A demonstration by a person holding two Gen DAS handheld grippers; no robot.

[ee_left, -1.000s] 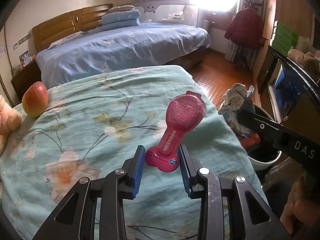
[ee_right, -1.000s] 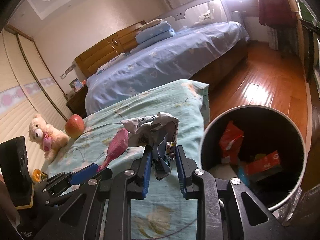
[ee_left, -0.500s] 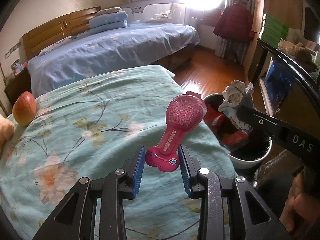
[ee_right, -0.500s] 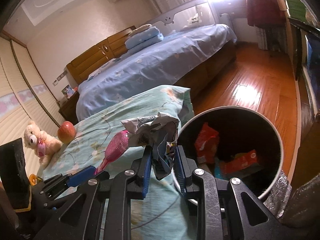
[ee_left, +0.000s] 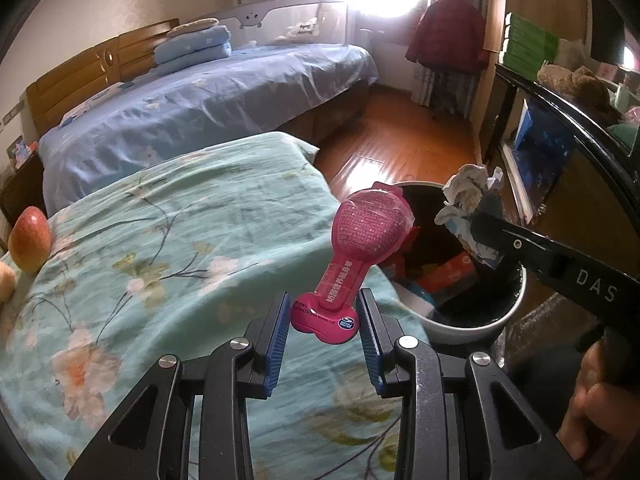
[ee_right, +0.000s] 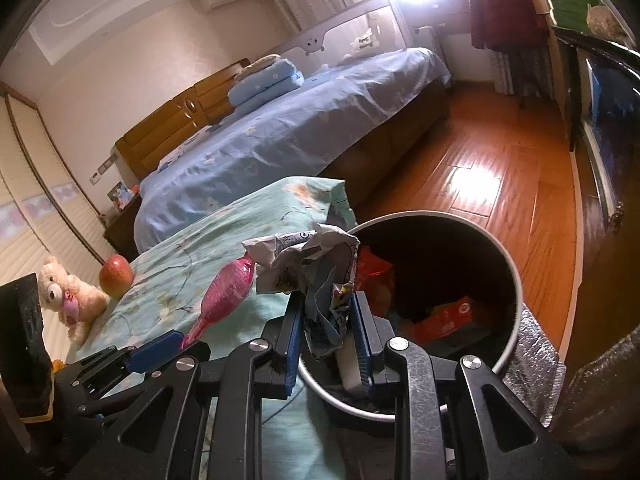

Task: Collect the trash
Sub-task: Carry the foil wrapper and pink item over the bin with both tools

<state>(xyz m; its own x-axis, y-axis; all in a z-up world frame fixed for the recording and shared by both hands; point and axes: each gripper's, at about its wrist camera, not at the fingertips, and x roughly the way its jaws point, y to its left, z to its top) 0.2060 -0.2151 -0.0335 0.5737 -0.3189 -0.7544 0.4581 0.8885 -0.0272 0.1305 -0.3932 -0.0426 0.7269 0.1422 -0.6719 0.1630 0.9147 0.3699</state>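
Pink plastic package (ee_left: 362, 248), paddle-shaped with printed text, clamped by its narrow end between the blue pads of the left tongs (ee_left: 324, 320); wide round end tilted up and away, hanging over the near rim of the trash bin (ee_left: 472, 330). Same package visible in the right wrist view (ee_right: 228, 292) as a pink shape rising from the left tongs (ee_right: 160, 346) at lower left. Crumpled paper wad (ee_right: 316, 276), white and pale blue with printed patterns, pinched between the pads of the right tongs (ee_right: 326, 320), jaws narrow around it, bulk of the wad spilling above the pads. In the left wrist view, same wad (ee_left: 468, 196) held at the tip of the right tongs (ee_left: 480, 224), above the bin's opening. Round bin (ee_right: 508, 280), white outside and dark inside, already holding orange and red wrappers (ee_right: 444, 320). Standing on the wooden floor (ee_right: 500, 168), just beside the corner of the bed with the teal floral cover (ee_left: 180, 240). Red-yellow apple (ee_left: 30, 238) near the far left edge of that cover, cream teddy bear (ee_right: 66, 300) beside it. Beyond, a second bed under a blue sheet (ee_left: 208, 100) with folded blue bedding (ee_left: 192, 44) at its wooden headboard. Part of a hand (ee_left: 592, 420) at the lower right, gripping the right tool's handle.
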